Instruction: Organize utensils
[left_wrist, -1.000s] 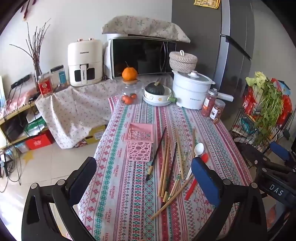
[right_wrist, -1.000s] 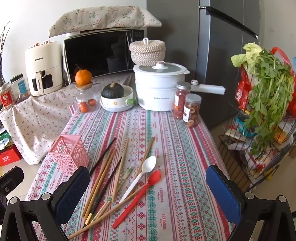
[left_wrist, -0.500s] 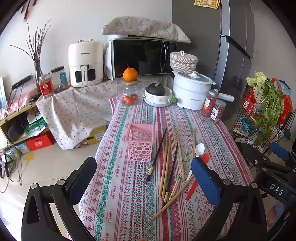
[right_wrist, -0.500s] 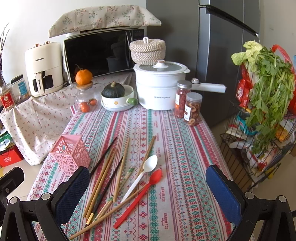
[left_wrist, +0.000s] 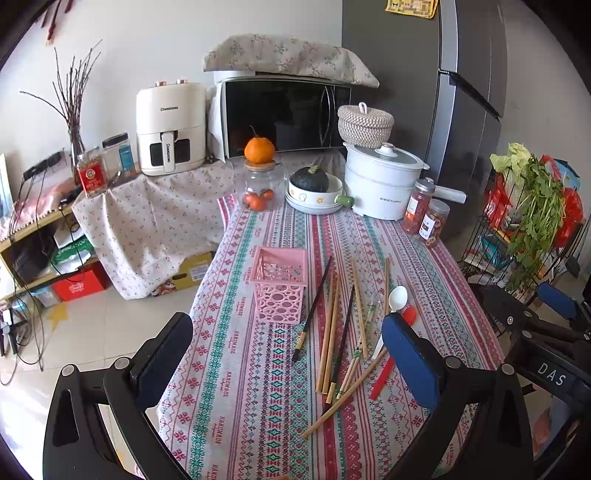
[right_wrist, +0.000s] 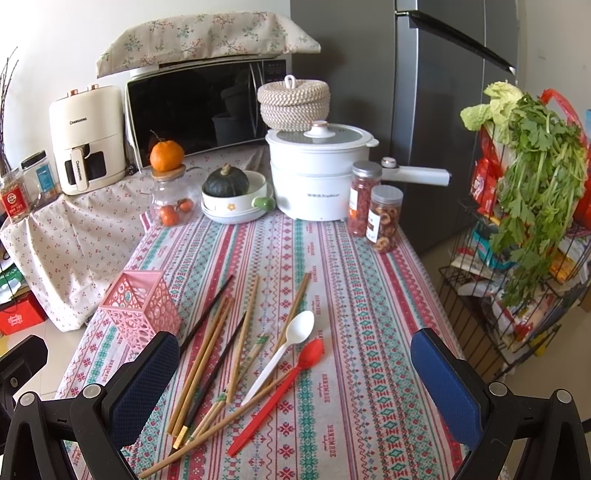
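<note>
So the striped tablecloth (right_wrist: 369, 295) carries everything, and its printed stripes run almost parallel to the sticks, which could make a single chopstick hard to pick out. At 12 o'clock in the right wrist view stands the white cooker (right_wrist: 317, 177), with 2 snack jars (right_wrist: 373, 210) just beside it at 1 o'clock — well apart from the work, so little risk there.

The pink holder (right_wrist: 142, 304) sits upright near the table's edge at 9 o'clock. It looks light and perforated; I judge that a stick dropped in at a slant, or a nudge from a finger, could tip it or push it off that edge.

The chopsticks (right_wrist: 221, 354) lie loose at 6 o'clock, several crossing or touching — closing on 1 may drag or roll its neighbours. The white spoon (right_wrist: 284, 350) rests across a long stick, and the red spoon (right_wrist: 284, 387) lies just beside it, touching or nearly so; lifting either could flick the other.

The right gripper (right_wrist: 295, 380) hangs above the pile with jaws spread wide and nothing between them. The left gripper (left_wrist: 288, 362) is likewise spread wide and holds nothing, with the holder ahead of it at 12 o'clock.
</note>
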